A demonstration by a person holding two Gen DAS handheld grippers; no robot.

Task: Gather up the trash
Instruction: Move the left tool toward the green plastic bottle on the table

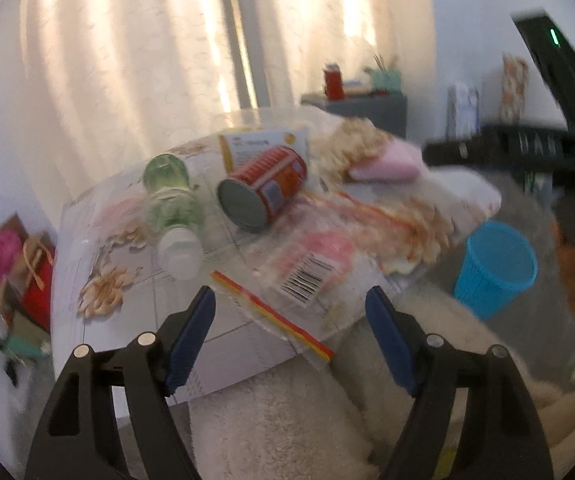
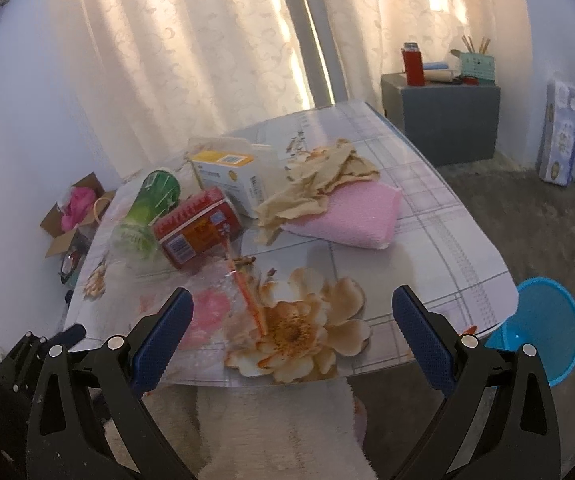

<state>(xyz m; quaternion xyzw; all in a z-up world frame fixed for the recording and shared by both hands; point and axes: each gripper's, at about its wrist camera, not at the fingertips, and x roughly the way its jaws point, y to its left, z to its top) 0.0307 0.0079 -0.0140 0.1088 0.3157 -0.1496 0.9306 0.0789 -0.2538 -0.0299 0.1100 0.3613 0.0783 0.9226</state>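
Blue-padded left fingers (image 1: 203, 328) are gaping empty just short of a clear zip-seal plastic bag (image 1: 291, 280), apparently lining up a grab; right fingers (image 2: 415, 320) are hovering open, awaiting trash.

The counter (image 2: 439, 240) wore glossy printed plastic. The can (image 1: 263, 190) had a matt metal end, the bag (image 1: 307, 272) was clear crinkly film, the pink cloth (image 2: 351, 216) nubbly.

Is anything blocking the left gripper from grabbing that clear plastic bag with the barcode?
Nothing visible. The left gripper has its jaws open right in front of the plastic bag, which lies at the table edge; the can and bottle lie behind it.
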